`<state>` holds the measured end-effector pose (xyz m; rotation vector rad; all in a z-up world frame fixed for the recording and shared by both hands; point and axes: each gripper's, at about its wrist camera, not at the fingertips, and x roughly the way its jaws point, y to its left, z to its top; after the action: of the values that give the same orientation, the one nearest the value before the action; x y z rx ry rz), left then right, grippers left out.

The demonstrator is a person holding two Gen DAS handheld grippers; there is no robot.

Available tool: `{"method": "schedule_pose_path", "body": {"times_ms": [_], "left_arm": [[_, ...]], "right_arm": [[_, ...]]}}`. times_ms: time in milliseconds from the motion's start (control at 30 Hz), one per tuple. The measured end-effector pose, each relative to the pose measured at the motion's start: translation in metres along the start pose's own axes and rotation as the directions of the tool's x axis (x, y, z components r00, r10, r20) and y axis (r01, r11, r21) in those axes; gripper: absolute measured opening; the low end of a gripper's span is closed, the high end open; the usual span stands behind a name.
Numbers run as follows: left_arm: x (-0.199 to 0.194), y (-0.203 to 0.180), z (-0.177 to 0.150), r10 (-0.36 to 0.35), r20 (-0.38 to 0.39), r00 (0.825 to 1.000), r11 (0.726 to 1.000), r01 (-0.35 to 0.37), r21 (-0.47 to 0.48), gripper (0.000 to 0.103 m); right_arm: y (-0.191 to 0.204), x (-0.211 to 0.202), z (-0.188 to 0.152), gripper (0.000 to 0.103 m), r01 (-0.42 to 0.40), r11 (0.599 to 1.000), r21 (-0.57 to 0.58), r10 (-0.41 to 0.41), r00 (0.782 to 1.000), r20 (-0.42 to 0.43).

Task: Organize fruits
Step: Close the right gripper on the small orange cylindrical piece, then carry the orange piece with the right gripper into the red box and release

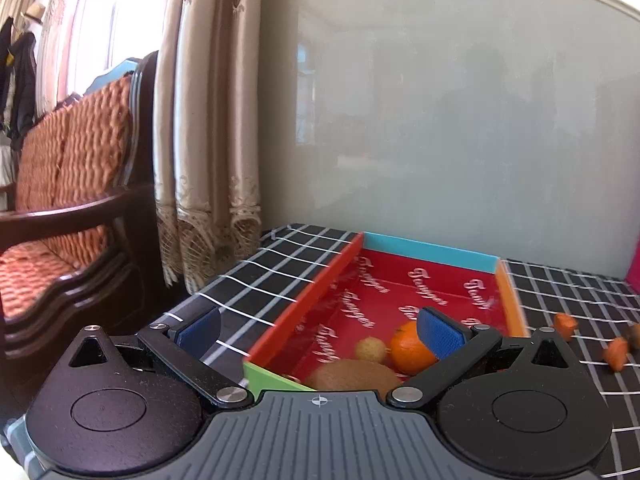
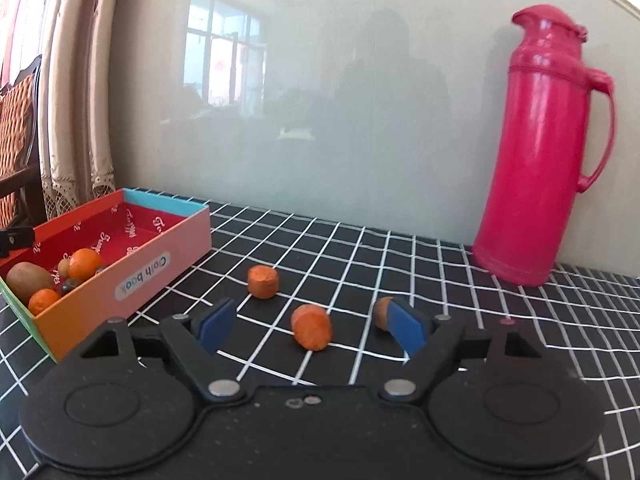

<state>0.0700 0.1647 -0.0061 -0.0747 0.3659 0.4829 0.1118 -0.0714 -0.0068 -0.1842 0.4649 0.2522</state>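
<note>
While both tongs stand apart with nothing between their pads, the fruit is split between a box and the bench. The left tongs hover over the near end of the colourful cardboard box, whose red floor bears white script; inside it, seen from the left wrist, lie a brown kiwi, an orange partly behind the right blue pad, and a small yellowish round fruit between them. From the right wrist the same box shows a label reading "Cloth book" on its side and holds a second, smaller orange at its near corner, next to the kiwi. The right tongs are low over the black bench cloth with white grid lines, and three orange chunks lie loose on it: one further off toward the box, one between the open pads without touching either, and one partly hidden behind the right pad. A tall pink thermos jug stands upright at the back right against the pale glossy wall, well apart from the fruit. Curtains and a wooden settee with an orange cushion stand beyond the bench's left end.
</note>
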Motion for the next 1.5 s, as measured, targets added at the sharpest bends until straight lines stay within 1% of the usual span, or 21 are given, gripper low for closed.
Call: {"method": "schedule_pose_path", "body": {"times_ms": [67, 133, 300, 367, 433, 600, 633, 733, 800, 867, 1033, 1233, 1500], "left_arm": [[0.004, 0.006, 0.0, 0.02, 0.002, 1.0, 1.0, -0.02, 0.01, 0.103], [0.008, 0.015, 0.001, 0.034, -0.003, 0.999, 0.999, -0.034, 0.0, 0.103], [0.018, 0.034, 0.002, 0.062, -0.02, 0.998, 0.998, -0.062, -0.028, 0.103], [0.02, 0.037, 0.002, 0.068, -0.02, 0.997, 0.997, -0.069, -0.026, 0.103], [0.023, 0.04, 0.001, 0.075, -0.019, 0.997, 0.997, -0.075, -0.019, 0.103], [0.027, 0.045, 0.001, 0.08, -0.029, 0.996, 0.997, -0.08, -0.008, 0.103], [0.027, 0.047, 0.001, 0.08, -0.031, 0.996, 0.997, -0.081, -0.01, 0.103], [0.027, 0.049, 0.001, 0.081, -0.031, 0.996, 0.997, -0.082, -0.014, 0.103], [0.027, 0.051, 0.001, 0.081, -0.03, 0.996, 0.997, -0.081, -0.014, 0.103], [0.027, 0.052, 0.001, 0.081, -0.031, 0.996, 0.997, -0.081, -0.016, 0.103], [0.027, 0.055, 0.0, 0.079, -0.035, 0.996, 0.997, -0.08, -0.017, 0.103], [0.026, 0.055, 0.0, 0.075, -0.037, 0.996, 0.997, -0.076, -0.022, 0.103], [0.021, 0.046, -0.001, 0.064, -0.022, 0.998, 0.998, -0.064, -0.011, 0.103]], "right_arm": [[0.004, 0.009, 0.0, 0.074, 0.005, 1.0, -0.011, -0.005, 1.0, -0.016], [0.006, 0.016, 0.0, 0.071, 0.011, 1.0, -0.025, -0.011, 1.0, -0.026], [0.002, 0.031, 0.001, 0.071, 0.019, 1.0, -0.015, -0.02, 0.999, -0.045], [0.0, 0.039, 0.0, 0.069, 0.014, 1.0, 0.004, -0.014, 0.998, -0.066], [-0.001, 0.046, 0.0, 0.064, 0.008, 1.0, 0.016, -0.007, 0.997, -0.082], [0.004, 0.059, 0.002, 0.059, 0.006, 1.0, 0.019, -0.004, 0.995, -0.103], [0.004, 0.06, 0.002, 0.056, 0.009, 1.0, 0.017, -0.007, 0.994, -0.107], [0.004, 0.066, 0.001, 0.05, 0.021, 1.0, 0.018, -0.018, 0.992, -0.128], [0.004, 0.069, -0.001, 0.047, 0.035, 0.999, 0.016, -0.032, 0.989, -0.142], [0.003, 0.072, -0.002, 0.044, 0.032, 0.999, 0.02, -0.029, 0.988, -0.152], [0.002, 0.076, -0.005, 0.03, 0.031, 0.999, 0.022, -0.026, 0.984, -0.174], [-0.001, 0.073, -0.004, 0.029, 0.026, 0.999, 0.042, -0.018, 0.984, -0.176], [-0.008, 0.052, -0.001, 0.029, 0.039, 0.998, 0.052, -0.031, 0.989, -0.146]]}}
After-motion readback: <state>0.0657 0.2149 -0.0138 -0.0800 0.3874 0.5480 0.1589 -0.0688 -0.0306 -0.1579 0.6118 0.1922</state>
